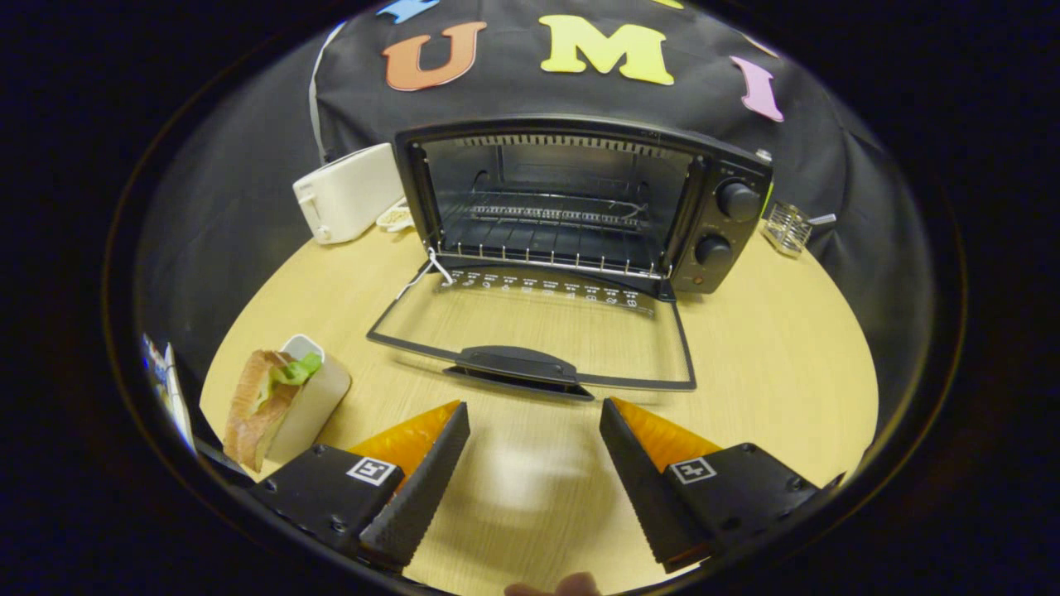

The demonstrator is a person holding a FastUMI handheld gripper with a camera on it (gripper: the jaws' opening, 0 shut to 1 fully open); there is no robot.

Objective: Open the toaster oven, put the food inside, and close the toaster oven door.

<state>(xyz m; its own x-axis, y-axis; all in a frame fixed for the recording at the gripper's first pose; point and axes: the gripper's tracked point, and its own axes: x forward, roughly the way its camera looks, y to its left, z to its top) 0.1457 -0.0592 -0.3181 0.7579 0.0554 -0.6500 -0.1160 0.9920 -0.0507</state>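
Fingers spread, empty, toaster oven door open, sandwich left

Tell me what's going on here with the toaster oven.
A person holds a gripper, fingers open and holding nothing, above the table. The toaster oven just ahead has its door folded down flat and its rack bare. The sandwich leans against a white holder beside the left finger, not yet picked up.

The toaster oven is set far on the worktop, its door lowered toward the open claw; the sandwich is placed near left.
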